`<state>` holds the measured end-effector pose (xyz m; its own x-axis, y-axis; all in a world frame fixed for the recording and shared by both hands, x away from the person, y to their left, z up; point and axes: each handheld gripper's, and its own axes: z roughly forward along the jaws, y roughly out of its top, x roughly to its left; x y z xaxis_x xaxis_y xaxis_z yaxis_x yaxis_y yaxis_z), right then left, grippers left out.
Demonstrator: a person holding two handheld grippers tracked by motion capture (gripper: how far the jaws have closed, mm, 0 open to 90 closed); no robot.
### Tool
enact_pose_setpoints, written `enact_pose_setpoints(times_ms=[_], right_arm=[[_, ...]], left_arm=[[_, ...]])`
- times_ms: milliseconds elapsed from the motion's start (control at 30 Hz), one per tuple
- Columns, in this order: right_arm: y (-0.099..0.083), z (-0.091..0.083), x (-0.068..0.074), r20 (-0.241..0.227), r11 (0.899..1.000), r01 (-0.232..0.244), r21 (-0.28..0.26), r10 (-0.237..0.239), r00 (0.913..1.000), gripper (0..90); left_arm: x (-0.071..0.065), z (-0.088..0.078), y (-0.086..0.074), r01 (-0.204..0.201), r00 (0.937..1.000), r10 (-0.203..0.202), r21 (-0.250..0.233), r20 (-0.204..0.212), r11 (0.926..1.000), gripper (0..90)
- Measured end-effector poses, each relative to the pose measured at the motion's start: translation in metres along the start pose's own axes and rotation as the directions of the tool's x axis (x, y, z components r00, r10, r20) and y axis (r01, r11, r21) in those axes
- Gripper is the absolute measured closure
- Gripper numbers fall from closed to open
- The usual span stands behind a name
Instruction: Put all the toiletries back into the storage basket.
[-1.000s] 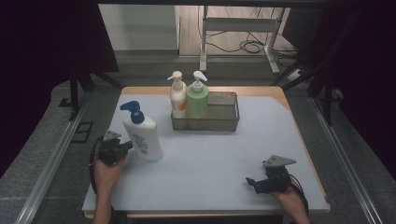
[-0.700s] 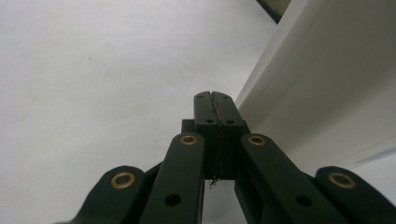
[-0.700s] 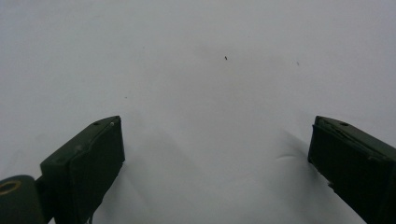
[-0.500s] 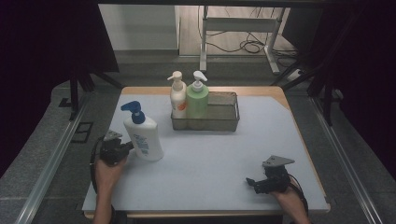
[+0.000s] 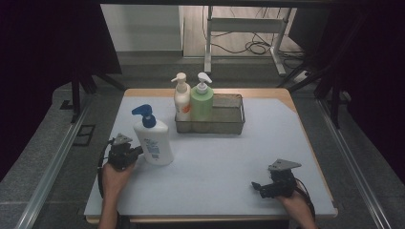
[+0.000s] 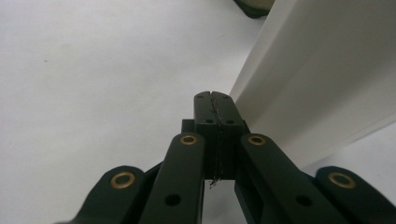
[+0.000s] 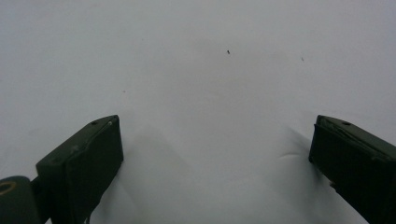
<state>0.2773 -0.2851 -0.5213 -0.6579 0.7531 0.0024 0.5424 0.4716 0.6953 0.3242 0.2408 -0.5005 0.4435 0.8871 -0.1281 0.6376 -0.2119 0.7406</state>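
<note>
A white pump bottle (image 5: 154,143) with a blue pump head stands at the table's left. My left gripper (image 5: 137,152) sits just to its left, low on the table. In the left gripper view its jaws (image 6: 215,108) are shut with nothing between them. There the bottle's white side (image 6: 327,70) runs close along their right; whether they touch it I cannot tell. My right gripper (image 5: 258,186) rests near the front right edge. Its jaws (image 7: 215,154) stand wide open over bare tabletop.
A wire basket (image 5: 231,126) stands at the middle back of the pale table (image 5: 267,143). A cream pump bottle (image 5: 181,98) and a green pump bottle (image 5: 202,102) stand in its left end. Dark floor and rails surround the table.
My left gripper has edged slightly right, and the white bottle has shifted a little the same way. The right gripper has kept still.
</note>
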Motion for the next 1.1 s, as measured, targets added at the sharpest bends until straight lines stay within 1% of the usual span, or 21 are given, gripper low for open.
enact_pose_setpoints(times_ms=[300, 433, 700, 733, 1000, 1100], right_arm=[[0.000, 0.000, 0.000, 0.000, 1.000, 0.000, -0.001, 0.000, 1.0000, 2.6], [0.000, 0.000, 0.000, -0.001, 1.000, -0.001, 0.000, 0.001, 1.0000, 2.6], [0.000, 0.000, 0.000, -0.001, 1.000, -0.001, -0.001, 0.001, 1.0000, 2.6], [0.000, 0.000, 0.000, -0.001, 1.000, -0.001, -0.001, 0.001, 1.0000, 2.6], [0.000, 0.000, 0.000, -0.001, 1.000, -0.001, -0.001, 0.001, 1.0000, 2.6], [0.000, 0.000, 0.000, -0.001, 1.000, -0.001, -0.001, 0.001, 1.0000, 2.6]], left_arm=[[-0.013, 0.004, 0.002, -0.033, 0.9992, 0.033, 0.010, 0.024, 0.9994, 89.4], [-0.020, 0.007, 0.004, -0.048, 0.9986, 0.048, 0.014, 0.024, 0.9987, 89.4], [-0.033, 0.012, 0.007, -0.081, 0.9951, 0.080, 0.026, 0.058, 0.9964, 89.4], [-0.034, 0.012, 0.008, -0.087, 0.9947, 0.086, 0.030, 0.056, 0.9957, 89.4], [-0.041, 0.014, 0.008, -0.101, 0.9918, 0.098, 0.034, 0.081, 0.9943, 89.4], [-0.044, 0.014, 0.008, -0.103, 0.9914, 0.100, 0.032, 0.084, 0.9942, 89.4]])
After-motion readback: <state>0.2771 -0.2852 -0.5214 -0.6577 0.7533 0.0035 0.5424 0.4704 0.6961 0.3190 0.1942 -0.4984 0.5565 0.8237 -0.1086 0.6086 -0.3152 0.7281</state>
